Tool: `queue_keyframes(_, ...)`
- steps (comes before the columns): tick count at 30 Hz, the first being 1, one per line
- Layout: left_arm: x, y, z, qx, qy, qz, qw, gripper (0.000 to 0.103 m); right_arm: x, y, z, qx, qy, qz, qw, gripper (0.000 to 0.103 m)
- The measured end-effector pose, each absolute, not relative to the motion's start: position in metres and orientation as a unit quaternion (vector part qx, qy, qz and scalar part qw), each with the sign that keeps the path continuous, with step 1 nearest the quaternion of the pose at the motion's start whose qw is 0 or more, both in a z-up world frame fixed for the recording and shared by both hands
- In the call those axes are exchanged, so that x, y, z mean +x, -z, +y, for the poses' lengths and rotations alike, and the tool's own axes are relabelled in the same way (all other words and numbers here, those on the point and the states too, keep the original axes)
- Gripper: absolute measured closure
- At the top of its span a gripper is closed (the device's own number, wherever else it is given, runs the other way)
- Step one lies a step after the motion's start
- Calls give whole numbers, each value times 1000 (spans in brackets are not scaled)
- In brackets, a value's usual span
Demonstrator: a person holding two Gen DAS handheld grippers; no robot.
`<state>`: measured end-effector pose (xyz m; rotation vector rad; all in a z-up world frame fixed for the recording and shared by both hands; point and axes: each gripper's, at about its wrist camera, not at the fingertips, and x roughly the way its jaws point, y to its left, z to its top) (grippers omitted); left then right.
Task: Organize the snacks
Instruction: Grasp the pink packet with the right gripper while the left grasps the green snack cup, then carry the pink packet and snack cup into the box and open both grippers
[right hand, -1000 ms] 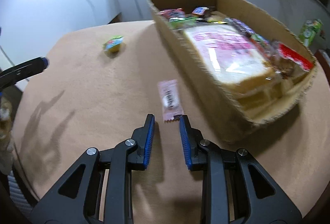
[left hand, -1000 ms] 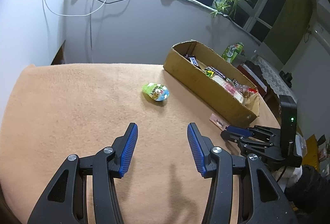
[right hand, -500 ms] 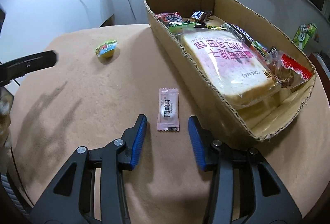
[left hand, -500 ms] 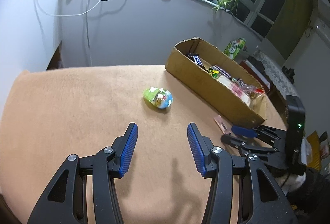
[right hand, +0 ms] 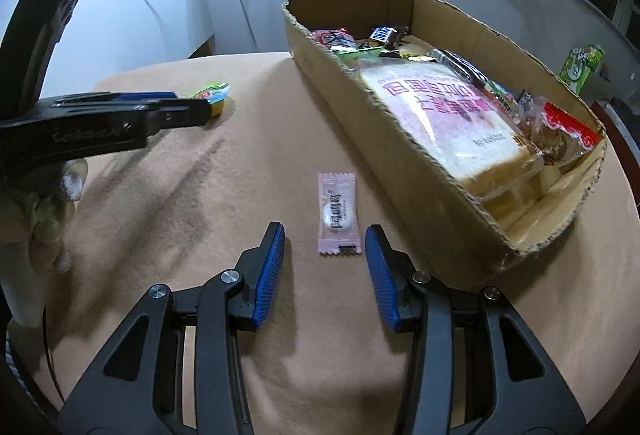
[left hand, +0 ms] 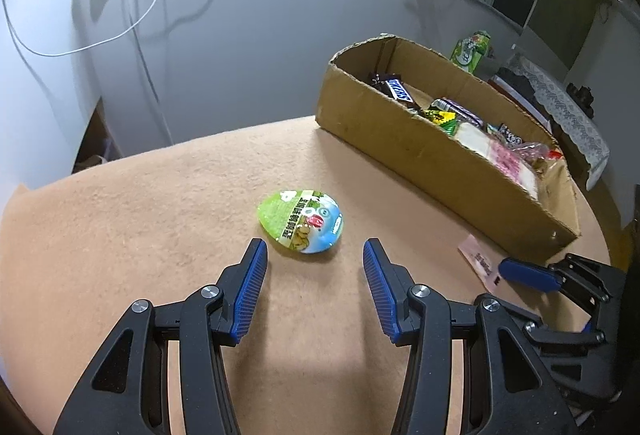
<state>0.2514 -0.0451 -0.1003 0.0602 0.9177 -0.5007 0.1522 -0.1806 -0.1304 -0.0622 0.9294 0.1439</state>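
Left wrist view: the left gripper (left hand: 312, 255) stands with jaws apart and empty, a green jelly cup (left hand: 301, 226) lying on the tan table (left hand: 140, 235) just beyond its tips at 12 o'clock. Right wrist view: the right gripper (right hand: 325, 235) has its jaws parted, a pink candy packet (right hand: 337, 213) lying flat between the tips, untouched. At 2 o'clock, a cardboard box (right hand: 400, 139) holds bagged bread (right hand: 444, 115) and other snacks.

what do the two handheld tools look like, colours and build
Both match: the left tool and right tool have matte black plastic linkage arms joined by silver round-headed screws, each ending in two blue ribbed pads. No cables or sleeves are visible on them.
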Motion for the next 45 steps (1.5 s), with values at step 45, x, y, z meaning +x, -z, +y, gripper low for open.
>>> queue_keyframes(45, 245, 91, -37, 15, 228, 401, 887, 78, 153, 124, -177, -16, -92, 439, 894, 81)
